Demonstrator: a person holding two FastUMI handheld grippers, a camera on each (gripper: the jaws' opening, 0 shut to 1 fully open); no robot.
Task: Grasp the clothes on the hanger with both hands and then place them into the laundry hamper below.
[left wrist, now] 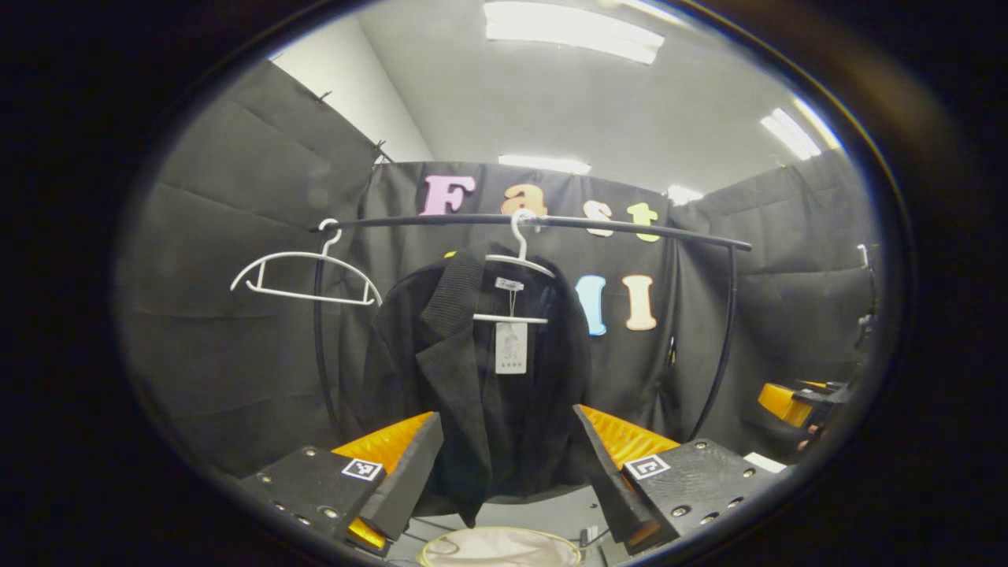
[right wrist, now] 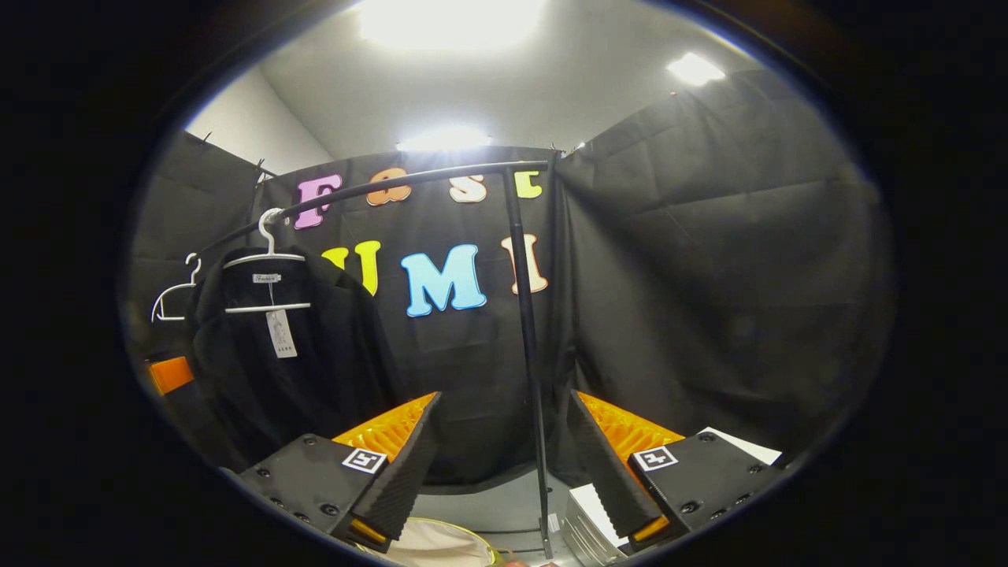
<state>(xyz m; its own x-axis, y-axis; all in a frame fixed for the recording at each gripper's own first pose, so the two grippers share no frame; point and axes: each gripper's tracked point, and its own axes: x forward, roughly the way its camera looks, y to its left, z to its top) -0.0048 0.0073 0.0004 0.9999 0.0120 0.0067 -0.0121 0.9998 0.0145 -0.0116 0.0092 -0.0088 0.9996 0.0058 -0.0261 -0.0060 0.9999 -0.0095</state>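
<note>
A black jacket [left wrist: 480, 386] with a paper tag hangs on a white hanger [left wrist: 516, 268] from the black rail [left wrist: 551, 223]. My left gripper [left wrist: 508, 425] is open and faces the jacket's lower half, short of it. Below, the rim of the pale laundry hamper [left wrist: 500, 546] peeks in. In the right gripper view the jacket [right wrist: 291, 370] hangs at the left on its hanger [right wrist: 266, 256]. My right gripper [right wrist: 504, 417] is open, facing the rack's upright post [right wrist: 529, 346], well right of the jacket. The hamper [right wrist: 429, 545] lies beneath it.
An empty white hanger [left wrist: 303, 276] hangs at the rail's left end. The other gripper [left wrist: 795, 402] shows at the far right of the left gripper view. A white slatted box [right wrist: 587, 528] sits on the floor by the post's foot. Black cloth walls surround the rack.
</note>
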